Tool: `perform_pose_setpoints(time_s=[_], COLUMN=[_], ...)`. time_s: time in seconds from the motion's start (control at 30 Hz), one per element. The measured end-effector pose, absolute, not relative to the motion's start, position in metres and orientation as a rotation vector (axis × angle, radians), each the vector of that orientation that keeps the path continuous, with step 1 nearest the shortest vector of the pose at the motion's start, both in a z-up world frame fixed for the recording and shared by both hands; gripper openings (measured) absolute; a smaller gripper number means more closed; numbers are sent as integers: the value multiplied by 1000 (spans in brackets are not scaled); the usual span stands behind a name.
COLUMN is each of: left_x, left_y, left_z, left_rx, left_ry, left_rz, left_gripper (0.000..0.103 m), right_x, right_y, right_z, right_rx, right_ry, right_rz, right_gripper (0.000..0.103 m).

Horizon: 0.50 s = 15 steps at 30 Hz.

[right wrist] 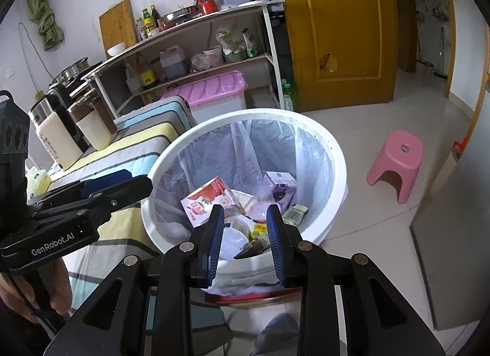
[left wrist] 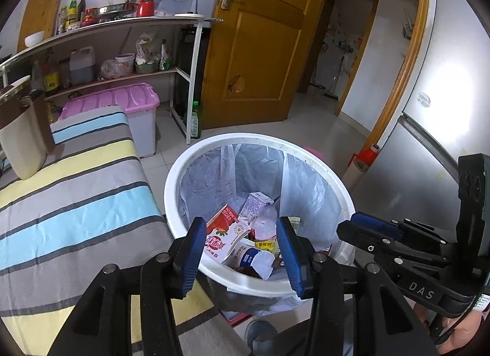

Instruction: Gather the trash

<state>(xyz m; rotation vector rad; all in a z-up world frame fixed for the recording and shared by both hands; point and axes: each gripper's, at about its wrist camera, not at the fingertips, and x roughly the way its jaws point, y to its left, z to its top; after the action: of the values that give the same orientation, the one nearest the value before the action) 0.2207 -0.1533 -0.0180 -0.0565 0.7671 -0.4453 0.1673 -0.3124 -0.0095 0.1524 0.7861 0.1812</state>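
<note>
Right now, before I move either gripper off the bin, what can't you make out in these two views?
- Bottom of the trash bin: both views, covered by the strawberry carton and other packaging.
- Trash left on the striped table: its near end is cut off behind the left gripper.
- Floor behind the bin: left view, hidden by its rim.
- Right gripper: open, empty.

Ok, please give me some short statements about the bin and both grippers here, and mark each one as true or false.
1. The white trash bin is lined with a clear plastic bag. True.
2. The left gripper holds a milk carton. False: its jaws are open and hold nothing.
3. A red and white carton lies inside the bin. True.
4. The right gripper is shut. False: its jaws stand open above the bin.
5. The pink stool stands on the striped cloth. False: it stands on the tiled floor.
</note>
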Motion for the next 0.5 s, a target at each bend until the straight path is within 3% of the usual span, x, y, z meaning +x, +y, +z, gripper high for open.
perform_pose_setpoints(time_s=[0.5], left_x=[162], left_y=[-126], left_z=[9], left_rx=[-62], left_ry=[689], left_rz=[-411], left_gripper=[47], right_x=[120], right_y=[-289], right_z=[20], right_rx=[124], right_ry=[713], right_rz=[221], right_gripper=[30])
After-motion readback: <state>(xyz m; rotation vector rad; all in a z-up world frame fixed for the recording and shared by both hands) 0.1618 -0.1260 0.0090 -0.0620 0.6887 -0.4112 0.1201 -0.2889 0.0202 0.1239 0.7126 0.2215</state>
